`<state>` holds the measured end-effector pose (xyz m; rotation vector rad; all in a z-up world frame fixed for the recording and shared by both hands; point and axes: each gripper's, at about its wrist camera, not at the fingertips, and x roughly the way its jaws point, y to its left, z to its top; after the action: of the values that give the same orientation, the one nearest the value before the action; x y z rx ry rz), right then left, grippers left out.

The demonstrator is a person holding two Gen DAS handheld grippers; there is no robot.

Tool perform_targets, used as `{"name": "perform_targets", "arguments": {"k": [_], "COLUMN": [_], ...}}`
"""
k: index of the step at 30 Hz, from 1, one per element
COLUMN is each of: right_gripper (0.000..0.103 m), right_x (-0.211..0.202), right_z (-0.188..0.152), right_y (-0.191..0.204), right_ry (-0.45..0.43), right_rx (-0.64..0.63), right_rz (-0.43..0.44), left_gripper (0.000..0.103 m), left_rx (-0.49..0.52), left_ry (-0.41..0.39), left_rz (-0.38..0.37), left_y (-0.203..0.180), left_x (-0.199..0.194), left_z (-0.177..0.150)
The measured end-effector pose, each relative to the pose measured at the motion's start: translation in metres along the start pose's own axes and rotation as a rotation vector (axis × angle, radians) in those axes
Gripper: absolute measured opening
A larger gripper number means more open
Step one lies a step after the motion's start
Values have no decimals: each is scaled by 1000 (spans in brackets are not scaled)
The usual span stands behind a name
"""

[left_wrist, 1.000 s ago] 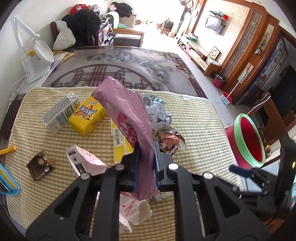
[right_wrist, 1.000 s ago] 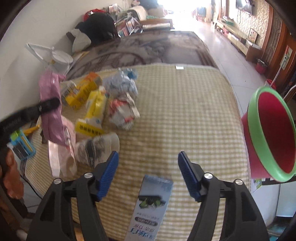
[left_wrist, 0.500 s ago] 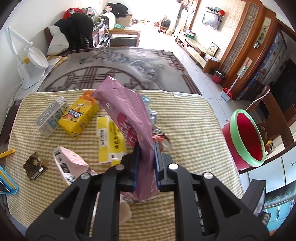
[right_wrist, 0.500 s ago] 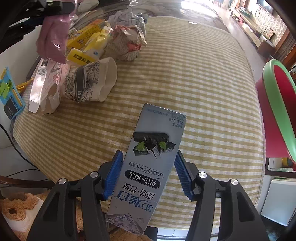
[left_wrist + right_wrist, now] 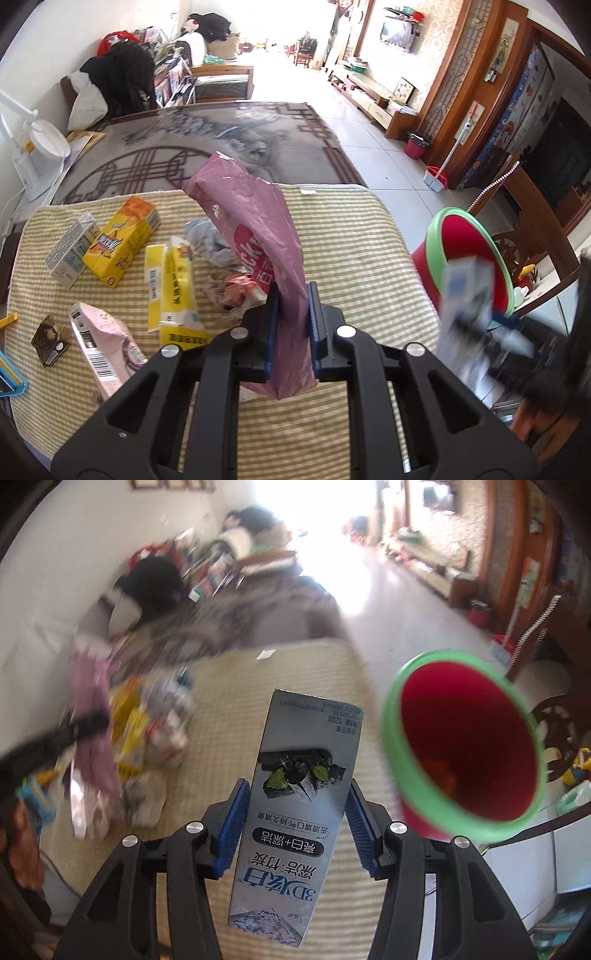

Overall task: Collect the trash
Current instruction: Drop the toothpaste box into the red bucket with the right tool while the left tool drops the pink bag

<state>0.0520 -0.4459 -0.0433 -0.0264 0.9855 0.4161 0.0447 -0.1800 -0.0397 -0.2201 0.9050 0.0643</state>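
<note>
From my right wrist view, the checked cloth on the worktop (image 5: 295,686) lies bare ahead and toward the red bucket (image 5: 469,746), whose green-rimmed mouth gapes unobstructed just off the worktop's edge. To the left my way is blocked: the litter pile (image 5: 177,266) of cartons and crumpled wrappers crowds that side. The near strip of cloth below my left jaws is clear.

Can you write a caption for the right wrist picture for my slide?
The right gripper carries a grey toothpaste box toward the red bin with a green rim.
</note>
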Motion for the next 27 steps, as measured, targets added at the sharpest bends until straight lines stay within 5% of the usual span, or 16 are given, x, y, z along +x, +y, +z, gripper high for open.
{"name": "perform_targets", "arguments": {"k": [4,9,21,27], "right_gripper": [50,51,53,68], "right_x": [-12,-6,30,7], "right_z": [25,34,36,27], "right_y": [-52,-110,-162,-179], "right_ry": [-67,-48,16,-37], "right_rx": [83,198,300,339], "right_rz": [-83,-142,-184,-202], "left_gripper": [14,14,14,14], "left_rx": [31,74,165,221], "left_ry": [-9,-26,-31,20], "left_rz": [-10,-21,-71,-141], "left_y": [-22,-50,-113,-151], "left_x": [1,3,17,45], "left_z": [3,9,22,26]}}
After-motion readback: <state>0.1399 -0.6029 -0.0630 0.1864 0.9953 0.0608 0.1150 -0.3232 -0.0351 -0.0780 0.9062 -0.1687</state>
